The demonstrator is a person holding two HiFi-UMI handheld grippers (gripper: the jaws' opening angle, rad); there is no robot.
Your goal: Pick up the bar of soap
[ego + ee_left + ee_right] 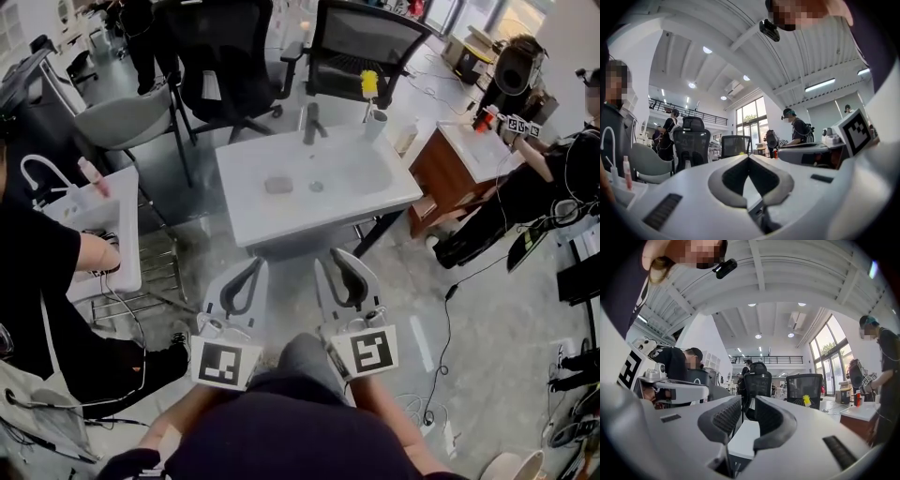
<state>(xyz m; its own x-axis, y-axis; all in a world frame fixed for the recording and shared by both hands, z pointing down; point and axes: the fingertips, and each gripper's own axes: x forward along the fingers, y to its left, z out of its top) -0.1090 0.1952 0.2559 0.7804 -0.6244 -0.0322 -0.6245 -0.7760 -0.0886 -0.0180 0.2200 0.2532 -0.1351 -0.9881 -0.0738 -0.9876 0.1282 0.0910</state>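
Both grippers empty, short of the sink (246, 223).
Left gripper (749, 157) seems closed tip-to-tip; right gripper (748, 401) is slightly parted; soap (278, 185) lies far, untouched.

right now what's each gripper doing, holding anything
left gripper: closed, tips together, holding nothing
right gripper: open, nothing between its jaws

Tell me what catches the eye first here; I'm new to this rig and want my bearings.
A white sink on a stand fills the middle of the head view, with a bar of soap lying in its basin beside the drain. The left gripper and the right gripper point at it from the near side, both empty.
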